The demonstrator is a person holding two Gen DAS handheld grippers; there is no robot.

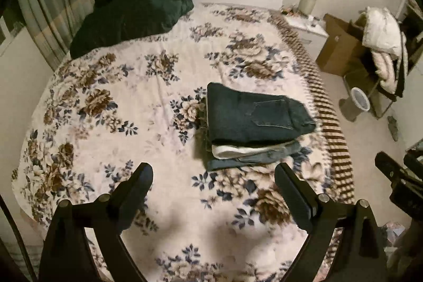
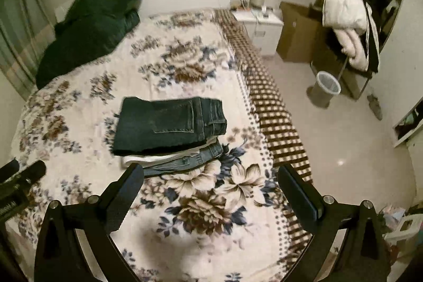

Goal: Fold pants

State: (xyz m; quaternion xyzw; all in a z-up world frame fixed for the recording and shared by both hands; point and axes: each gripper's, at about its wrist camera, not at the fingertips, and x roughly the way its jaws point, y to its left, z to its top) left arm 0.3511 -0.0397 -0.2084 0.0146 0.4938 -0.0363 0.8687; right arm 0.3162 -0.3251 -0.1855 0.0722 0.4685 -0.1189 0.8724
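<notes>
pants (image 2: 169,122), dark and folded, are lying atop a stack of folded jeans (image 2: 185,159) near the bed's (image 1: 105,102) right edge. left gripper (image 1: 214,175) and right gripper (image 2: 210,173) are hovering with jaws apart, gripping nothing. a wastebasket (image 2: 326,89) is standing on the floor, its contents unclear.

Two matte black grippers: left gripper (image 1: 213,177), right gripper (image 2: 210,179). Flat tapering fingers (image 1: 137,185) with ribbed inner pads, hinged to triangular black arms. Round silver screws (image 2: 328,199) at each joint. Both alike.
</notes>
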